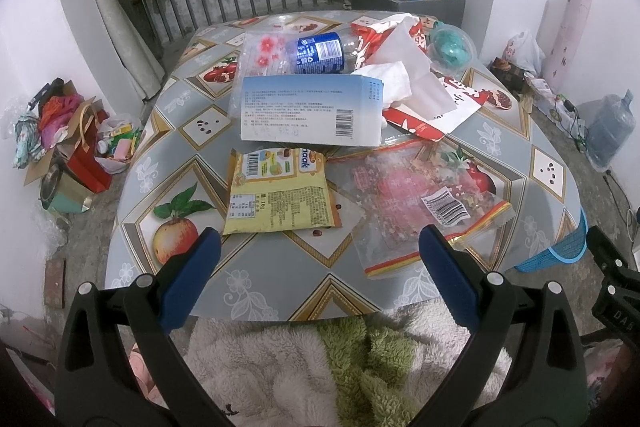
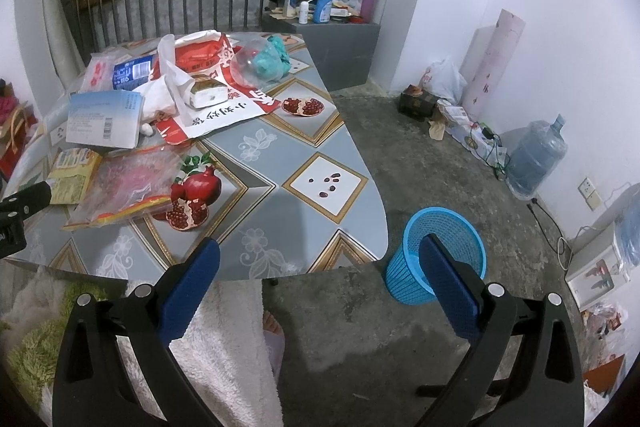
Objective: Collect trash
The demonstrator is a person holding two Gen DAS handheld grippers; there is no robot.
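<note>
Both grippers hang at the near edge of the table (image 1: 280,291), above the person's fluffy white and green robe (image 1: 320,359). The left gripper (image 1: 320,247) has its blue pads spread wide and holds nothing; its tips sit just short of the litter. The right gripper (image 2: 320,255) is likewise spread and empty, pointing off the table's right corner toward the floor.

The trash lies scattered over the fruit-patterned tablecloth. Nearest the left gripper is a flat yellow snack wrapper (image 1: 276,191), and just to its right a clear plastic bag with pink print and a barcode sticker (image 1: 420,195), partly under the right-hand pad in that view. Behind them lies a pale blue and white carton (image 1: 312,111), flattened, with a barcode at its corner. Farther back a crushed plastic bottle with a blue label (image 1: 320,53) rests on its side against a clear sheet with red flowers (image 1: 264,55). To the right are crumpled white tissue (image 1: 392,79), a red and white paper bag (image 1: 448,103), and a clear plastic dome holding something teal (image 1: 452,47).

A blue mesh wastebasket (image 2: 444,231) stands upright on the concrete floor just off the table's right corner, directly beyond the right gripper's outer finger. A large water jug (image 2: 536,159) stands by the far wall.
</note>
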